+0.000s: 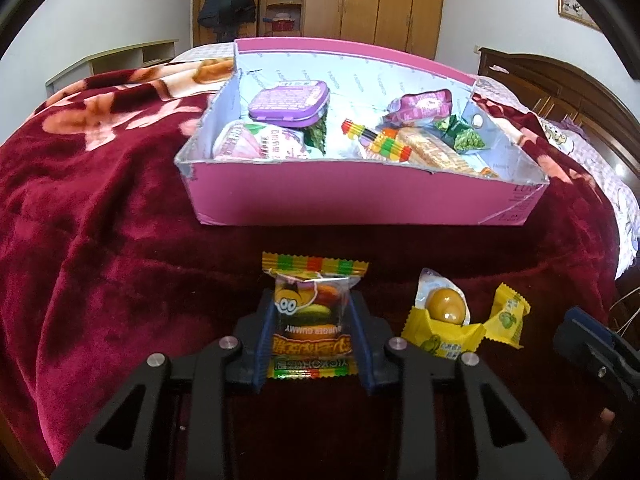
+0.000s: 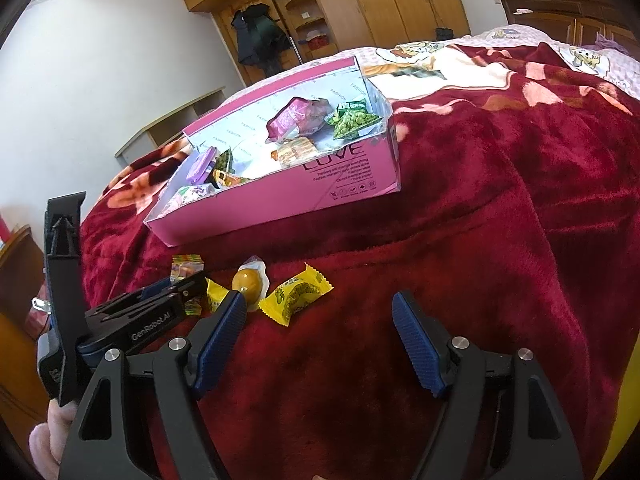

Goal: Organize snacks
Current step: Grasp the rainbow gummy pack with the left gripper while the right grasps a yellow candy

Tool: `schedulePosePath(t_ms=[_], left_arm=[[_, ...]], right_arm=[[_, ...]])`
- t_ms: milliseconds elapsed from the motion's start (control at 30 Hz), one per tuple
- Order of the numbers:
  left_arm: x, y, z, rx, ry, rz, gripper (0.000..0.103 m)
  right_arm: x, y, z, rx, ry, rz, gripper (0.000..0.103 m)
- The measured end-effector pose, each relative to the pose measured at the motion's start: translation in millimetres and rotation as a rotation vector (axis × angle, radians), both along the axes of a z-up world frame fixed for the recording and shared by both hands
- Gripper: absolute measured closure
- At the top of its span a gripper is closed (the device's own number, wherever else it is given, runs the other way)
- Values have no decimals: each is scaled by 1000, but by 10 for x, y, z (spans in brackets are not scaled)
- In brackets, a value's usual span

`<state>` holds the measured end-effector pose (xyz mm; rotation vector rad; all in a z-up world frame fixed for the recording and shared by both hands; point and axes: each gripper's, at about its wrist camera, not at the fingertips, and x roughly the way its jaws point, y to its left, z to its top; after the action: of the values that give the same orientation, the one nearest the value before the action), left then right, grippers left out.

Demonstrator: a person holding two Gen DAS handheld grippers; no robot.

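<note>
Left gripper [image 1: 312,320]: clamped on burger gummy packet [image 1: 311,312].
Right gripper [image 2: 320,344]: spread wide, holding nothing.
Hidden: packet's sides behind pads.

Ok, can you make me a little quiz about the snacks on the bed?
1. True or false: the left gripper is shut on the clear burger gummy packet.
2. Which loose snack lies beside the clear-wrapped brown egg? A) yellow candy packet B) blue bottle
3. Fill in: the purple tin sits inside the pink cardboard ___.

Key: 1 true; 2 A, the yellow candy packet; 3 box. The right gripper is open.
</note>
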<state>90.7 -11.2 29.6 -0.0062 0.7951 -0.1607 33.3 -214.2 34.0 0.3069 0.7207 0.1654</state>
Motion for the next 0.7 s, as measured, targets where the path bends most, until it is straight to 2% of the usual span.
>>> schedulePosePath(t_ms=[200,300,433,700], left_arm=[[-58,138,-6,6,-10,36,67],[-39,218,-68,-29,2,47,67],[-31,243,-91,-53,-1,45,66],[-24,273,-141,-78,-3,42,66]], right_arm=[[16,66,-30,-10,14,18,26],[53,117,-63,9,34,32,26],[113,194,-90,2,44,44,40],[265,245,-177,-10,54,9,52]])
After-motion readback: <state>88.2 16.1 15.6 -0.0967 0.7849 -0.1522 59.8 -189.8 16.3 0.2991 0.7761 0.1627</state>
